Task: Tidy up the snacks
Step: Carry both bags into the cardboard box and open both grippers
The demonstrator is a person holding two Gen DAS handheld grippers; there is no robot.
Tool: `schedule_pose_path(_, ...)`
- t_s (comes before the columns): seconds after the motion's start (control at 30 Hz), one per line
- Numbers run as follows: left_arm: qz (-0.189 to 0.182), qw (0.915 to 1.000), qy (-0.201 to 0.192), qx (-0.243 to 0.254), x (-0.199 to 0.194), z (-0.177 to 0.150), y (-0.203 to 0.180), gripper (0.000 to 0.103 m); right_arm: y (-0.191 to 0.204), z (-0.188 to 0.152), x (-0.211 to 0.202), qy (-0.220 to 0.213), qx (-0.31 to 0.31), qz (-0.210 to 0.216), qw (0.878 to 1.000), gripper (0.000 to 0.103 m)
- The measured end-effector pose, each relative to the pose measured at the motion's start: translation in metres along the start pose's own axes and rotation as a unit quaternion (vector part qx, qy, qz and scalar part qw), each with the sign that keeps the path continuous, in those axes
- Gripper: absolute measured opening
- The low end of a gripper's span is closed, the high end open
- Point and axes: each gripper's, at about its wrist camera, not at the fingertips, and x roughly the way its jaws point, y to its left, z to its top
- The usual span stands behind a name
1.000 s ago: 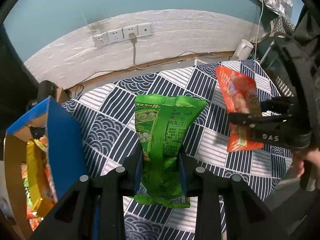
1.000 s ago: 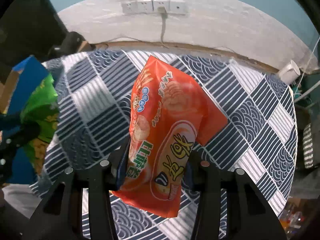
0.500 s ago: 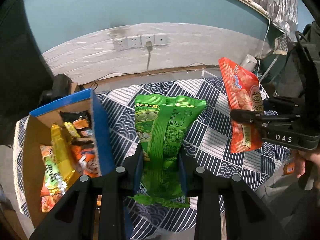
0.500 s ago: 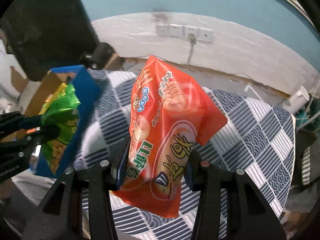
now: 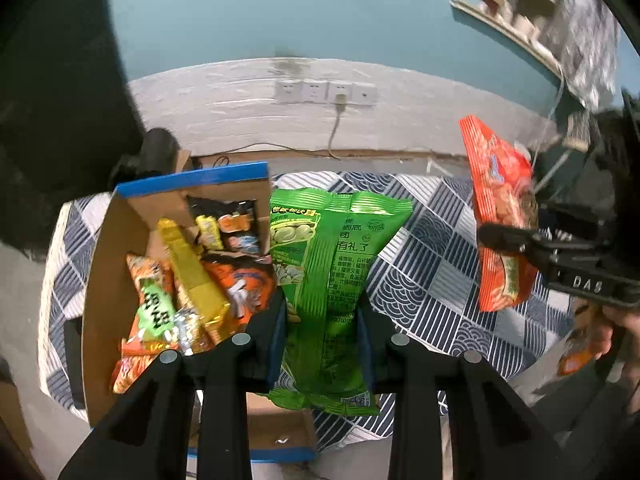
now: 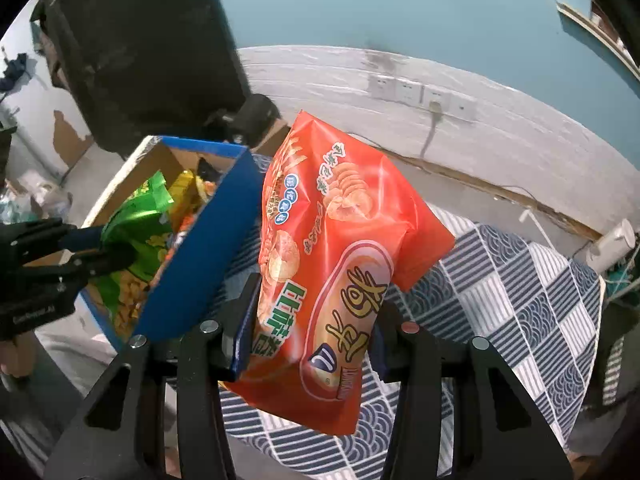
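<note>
My left gripper (image 5: 322,320) is shut on a green snack bag (image 5: 332,264), held upright in the air beside the right wall of a blue-edged cardboard box (image 5: 192,180). Several snack packs (image 5: 188,276) lie inside that box. My right gripper (image 6: 316,320) is shut on an orange chip bag (image 6: 332,256), raised over the table. In the left wrist view the right gripper (image 5: 508,240) with the orange chip bag (image 5: 500,208) hangs at the right. In the right wrist view the left gripper (image 6: 108,250) holds the green snack bag (image 6: 140,224) over the cardboard box (image 6: 200,256).
A round table under a navy and white patterned cloth (image 5: 432,272) carries the box at its left side. Behind it is a white wall band with sockets (image 5: 326,92) and a plugged cable. A white cup (image 6: 612,244) stands at the table's far right edge. A hand (image 5: 600,332) grips the right tool.
Both grippers have risen and moved left toward the box with their bags. The box's inside, seen side-on a second ago, now lies open to view below the left gripper.
</note>
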Motion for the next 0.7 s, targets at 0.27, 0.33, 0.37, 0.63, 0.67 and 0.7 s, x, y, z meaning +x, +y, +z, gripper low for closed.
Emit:
schedule_pose_path(0.27, 0.040, 0.9984, -0.016, -0.038, -0.015, -0.006, 0.050, 0.031, 0.044, 0.017, 0.017, 0.006, -0.035, 0.027, 0.999, 0.045)
schedule_pose_path(0.33, 0.048, 0.9975, -0.019, -0.048, -0.017, -0.009, 0.062, 0.031, 0.058, 0.023, 0.023, 0.008, -0.048, 0.033, 0.998, 0.045)
schedule_pose_path(0.37, 0.054, 0.9971, -0.020, -0.050, -0.018, -0.011, 0.065, 0.031, 0.064, 0.025, 0.025, 0.009, -0.054, 0.035, 0.998, 0.045)
schedule_pose_path(0.63, 0.080, 0.9939, -0.018, -0.073, -0.020, -0.023, 0.098, 0.031, 0.113, 0.042, 0.053, 0.023, -0.087, 0.057, 0.994, 0.045)
schedule_pose_path(0.67, 0.083, 0.9936, -0.019, -0.075, -0.020, -0.024, 0.100, 0.031, 0.118, 0.044, 0.056, 0.025, -0.089, 0.059, 0.994, 0.045)
schedule_pose_path(0.7, 0.084, 0.9933, -0.019, -0.078, -0.021, -0.026, 0.105, 0.031, 0.123, 0.046, 0.059, 0.027, -0.092, 0.062, 0.993, 0.045)
